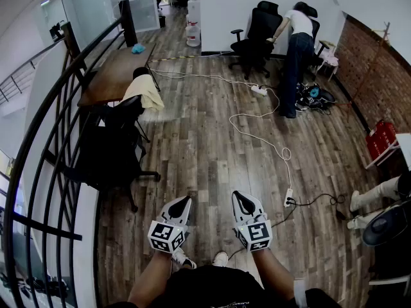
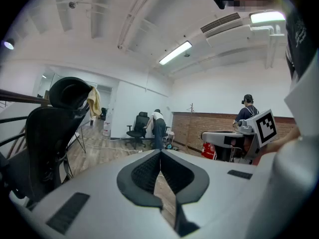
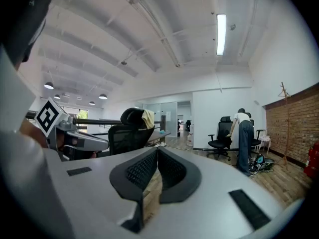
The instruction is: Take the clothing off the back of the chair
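Clothing [image 1: 145, 92], pale yellow, is found draped over the top of the black chair [image 1: 112, 147], well apart from both grippers. The left gripper [image 1: 186, 200] and right gripper [image 1: 237, 195] are held low over the wooden floor [image 1: 212, 146]. Each gripper's jaws are pressed together with nothing between them.
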